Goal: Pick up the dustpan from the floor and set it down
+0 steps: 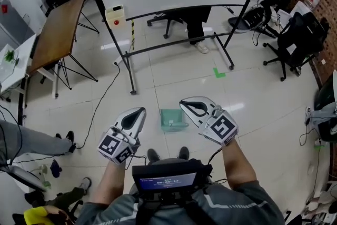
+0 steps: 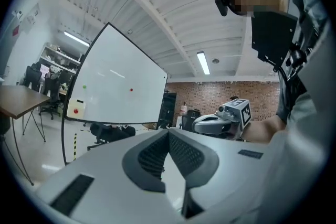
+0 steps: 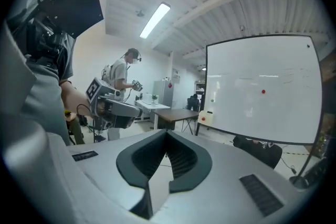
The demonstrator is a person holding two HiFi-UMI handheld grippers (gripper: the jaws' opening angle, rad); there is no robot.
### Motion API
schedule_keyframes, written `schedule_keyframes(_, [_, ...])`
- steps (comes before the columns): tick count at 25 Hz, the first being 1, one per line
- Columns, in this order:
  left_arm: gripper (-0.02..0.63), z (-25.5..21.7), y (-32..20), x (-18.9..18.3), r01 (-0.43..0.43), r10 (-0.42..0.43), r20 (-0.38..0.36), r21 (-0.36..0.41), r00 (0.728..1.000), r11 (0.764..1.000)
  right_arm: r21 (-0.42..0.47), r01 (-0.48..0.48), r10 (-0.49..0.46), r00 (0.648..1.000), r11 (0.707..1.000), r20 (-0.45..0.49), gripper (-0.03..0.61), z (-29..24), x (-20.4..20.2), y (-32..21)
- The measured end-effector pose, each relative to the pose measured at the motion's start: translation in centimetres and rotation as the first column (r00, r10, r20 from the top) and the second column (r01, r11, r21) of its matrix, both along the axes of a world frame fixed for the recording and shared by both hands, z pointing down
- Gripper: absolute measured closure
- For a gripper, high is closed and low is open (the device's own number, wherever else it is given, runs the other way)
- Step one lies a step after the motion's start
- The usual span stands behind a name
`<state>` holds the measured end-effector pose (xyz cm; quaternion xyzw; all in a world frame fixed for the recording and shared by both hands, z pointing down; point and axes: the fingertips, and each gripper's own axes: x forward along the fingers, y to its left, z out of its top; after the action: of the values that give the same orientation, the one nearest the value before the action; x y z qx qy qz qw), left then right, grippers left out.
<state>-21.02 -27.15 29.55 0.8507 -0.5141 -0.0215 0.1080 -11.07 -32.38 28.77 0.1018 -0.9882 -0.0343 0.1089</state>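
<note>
Below, between left gripper (image 1: 139,113) and right gripper (image 1: 185,103) — both closed, empty — lies the dustpan (image 1: 172,119).

The floor (image 1: 253,108) was pale glossy tile, and the dustpan (image 1: 174,119) at lower centre looked like smooth green plastic. The table (image 1: 58,34) at upper left had a matt wooden top on metal legs.

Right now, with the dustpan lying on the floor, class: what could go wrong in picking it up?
The left gripper and right gripper are both shut, so reaching down without opening could just shove the dustpan. It lies close in front of the person's shoes, which might kick it.
</note>
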Motion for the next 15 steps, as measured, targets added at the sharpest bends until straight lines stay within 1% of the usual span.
schedule_keyframes(3, [0.588, -2.6, 1.2, -0.1, 0.014, -0.014, -0.005, 0.028, 1.000, 0.999, -0.014, -0.058, 0.059, 0.997, 0.998, 0.047, 0.557, -2.7, 0.7, 0.0])
schedule_keyframes(6, [0.588, -3.6, 1.8, 0.1, 0.039, -0.038, -0.016, 0.047, 0.999, 0.998, -0.040, -0.080, 0.084, 0.992, 0.996, 0.093, 0.557, -4.3, 0.9, 0.1])
schedule_keyframes(11, [0.588, -3.4, 1.9, 0.6, 0.042, -0.042, -0.011, 0.043, 0.999, 0.998, -0.022, -0.099, 0.100, 0.992, 0.995, 0.082, 0.557, -4.5, 1.4, 0.5])
schedule_keyframes(15, [0.586, -3.6, 2.2, 1.2, 0.035, -0.034, -0.005, 0.043, 0.999, 0.998, -0.011, -0.095, 0.095, 0.991, 0.995, 0.095, 0.557, -4.9, 2.0, 1.0])
